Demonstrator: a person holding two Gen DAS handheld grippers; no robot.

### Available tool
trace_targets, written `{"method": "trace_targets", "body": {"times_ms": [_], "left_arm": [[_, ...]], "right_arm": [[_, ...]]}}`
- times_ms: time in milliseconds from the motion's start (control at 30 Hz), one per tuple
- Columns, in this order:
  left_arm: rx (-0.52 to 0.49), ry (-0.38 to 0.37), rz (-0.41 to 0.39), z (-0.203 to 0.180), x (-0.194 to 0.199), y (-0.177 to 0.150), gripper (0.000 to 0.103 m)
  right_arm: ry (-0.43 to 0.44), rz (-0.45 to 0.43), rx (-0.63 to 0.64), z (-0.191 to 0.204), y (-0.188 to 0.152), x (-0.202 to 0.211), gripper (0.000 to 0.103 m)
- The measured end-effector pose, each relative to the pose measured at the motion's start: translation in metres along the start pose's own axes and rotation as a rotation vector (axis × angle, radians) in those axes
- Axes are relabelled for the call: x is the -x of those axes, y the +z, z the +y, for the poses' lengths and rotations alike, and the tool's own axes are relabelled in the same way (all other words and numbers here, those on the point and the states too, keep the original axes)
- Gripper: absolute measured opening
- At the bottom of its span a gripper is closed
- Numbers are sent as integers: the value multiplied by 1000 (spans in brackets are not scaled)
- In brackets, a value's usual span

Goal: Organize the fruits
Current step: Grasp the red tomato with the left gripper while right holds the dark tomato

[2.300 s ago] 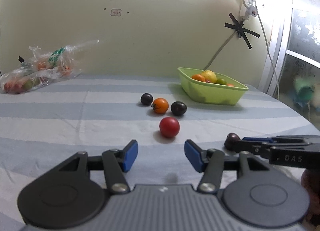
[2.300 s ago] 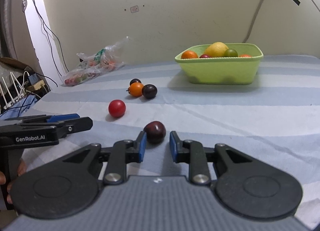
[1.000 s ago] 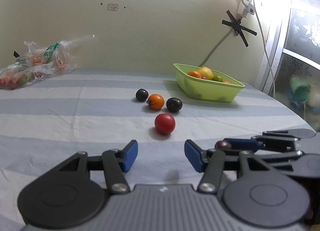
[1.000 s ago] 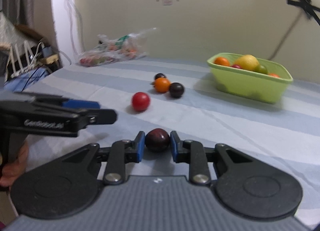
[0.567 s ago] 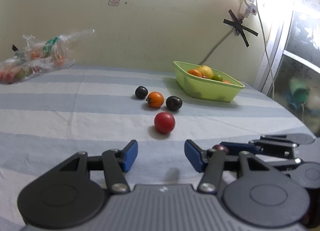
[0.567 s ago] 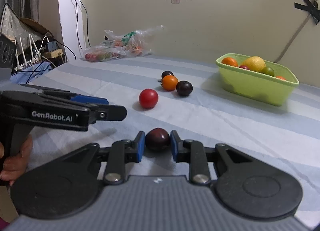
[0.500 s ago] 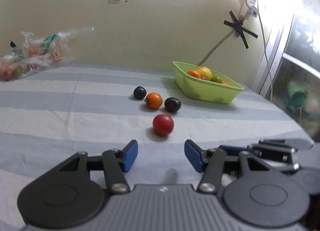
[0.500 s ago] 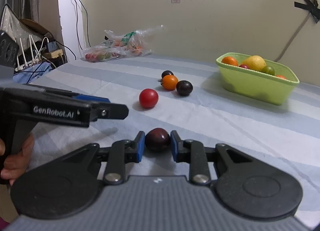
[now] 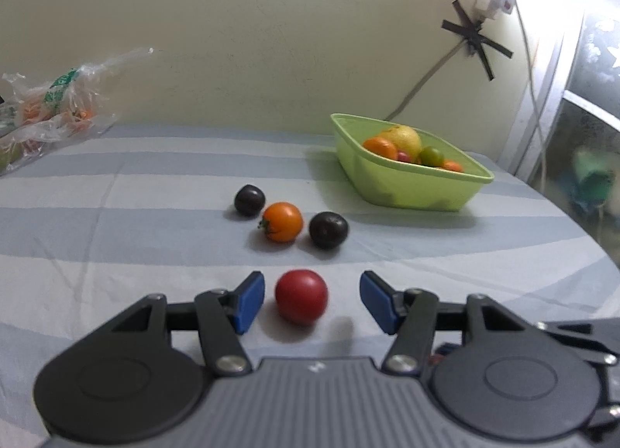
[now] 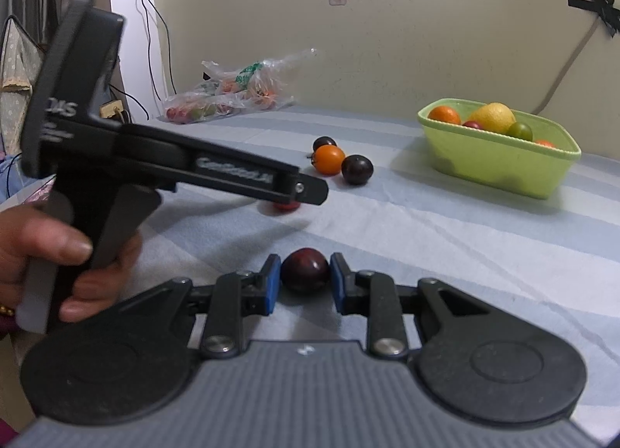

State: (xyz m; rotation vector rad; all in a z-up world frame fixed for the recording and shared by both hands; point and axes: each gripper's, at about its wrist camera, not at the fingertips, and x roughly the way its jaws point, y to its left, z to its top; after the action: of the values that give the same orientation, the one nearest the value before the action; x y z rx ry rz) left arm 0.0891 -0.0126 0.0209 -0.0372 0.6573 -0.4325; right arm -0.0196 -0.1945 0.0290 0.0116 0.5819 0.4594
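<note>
Nearest in the right wrist view, the right gripper (image 10: 302, 280) has its blue fingers (image 10: 271, 280) closed on a dark plum (image 10: 304, 269), one pad against each side. In the left wrist view, the left gripper (image 9: 312, 302) stands open around a red tomato (image 9: 301, 301) that rests on the striped table (image 9: 116, 254), with a clear gap at each pad. The person's hand (image 10: 58, 254) holds that gripper's handle.

Both fruits look small, round, smooth and light. I judge they would roll or slip out of a loose pinch and bruise or split under a hard one. The best hold is across the widest part, pads level, with gentle pressure.

Farther on, an orange tomato (image 9: 282, 221) lies between two dark plums (image 9: 328, 230), close together on the table. Beyond them to the right is a green bowl (image 9: 410, 188), already holding an orange, a yellow citrus, a small green fruit and some reddish pieces, with room left. At the far left edge a clear plastic bag (image 9: 50, 107) holds more produce, too blurred to name.
</note>
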Motion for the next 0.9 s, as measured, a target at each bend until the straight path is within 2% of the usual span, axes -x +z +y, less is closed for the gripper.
{"method": "trace_targets", "body": {"times_ms": [67, 100, 300, 467, 600, 767, 900], "left_arm": [[8, 6, -3, 2, -1, -1, 42], [8, -7, -2, 3, 0, -2, 30], [-33, -59, 8, -4, 25, -17, 30], [-39, -152, 13, -14, 55, -35, 30], [-58, -203, 29, -29, 58, -47, 30], [-96, -178, 26, -38, 54, -54, 32], [-80, -161, 19, -36, 57, -56, 39]], "right_arm": [[0, 0, 1, 0, 0, 0, 30], [0, 0, 1, 0, 0, 0, 30], [-11, -13, -10, -3, -3, 8, 30], [-52, -29, -41, -13, -8, 24, 30], [-79, -18, -24, -14, -15, 30, 30], [-85, -9, -7, -13, -17, 28, 31], [-85, -7, -5, -13, -18, 28, 32]]}}
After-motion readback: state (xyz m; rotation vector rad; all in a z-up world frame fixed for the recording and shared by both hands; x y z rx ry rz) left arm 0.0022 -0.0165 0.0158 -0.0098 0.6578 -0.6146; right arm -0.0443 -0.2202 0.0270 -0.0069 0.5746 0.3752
